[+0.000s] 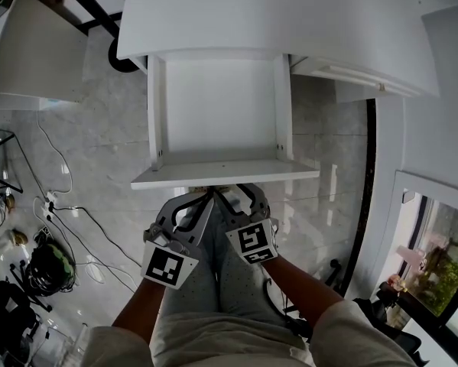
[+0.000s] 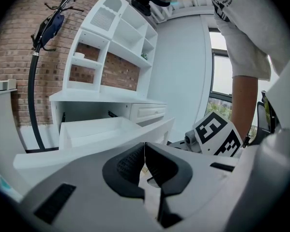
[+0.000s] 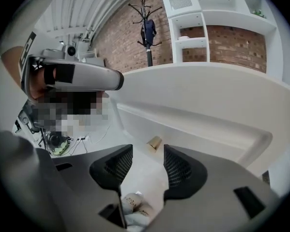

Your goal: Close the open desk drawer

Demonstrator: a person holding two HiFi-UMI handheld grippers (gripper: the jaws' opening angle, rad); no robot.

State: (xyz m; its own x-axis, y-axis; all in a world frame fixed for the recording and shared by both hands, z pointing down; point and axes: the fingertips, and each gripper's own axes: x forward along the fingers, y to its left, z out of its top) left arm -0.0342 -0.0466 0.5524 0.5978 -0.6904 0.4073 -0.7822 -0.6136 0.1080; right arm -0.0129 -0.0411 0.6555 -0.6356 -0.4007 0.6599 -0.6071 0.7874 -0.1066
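Under the white bench, the drawer stands open. Your left tool is closed and empty; your right tool gapes wide before a brass knob.

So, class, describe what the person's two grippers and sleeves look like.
Both the left gripper and right gripper have pale grey moulded bodies with black, ribbed jaws. Each carries a white cube printed with black square markers. The person wears a short white sleeve.
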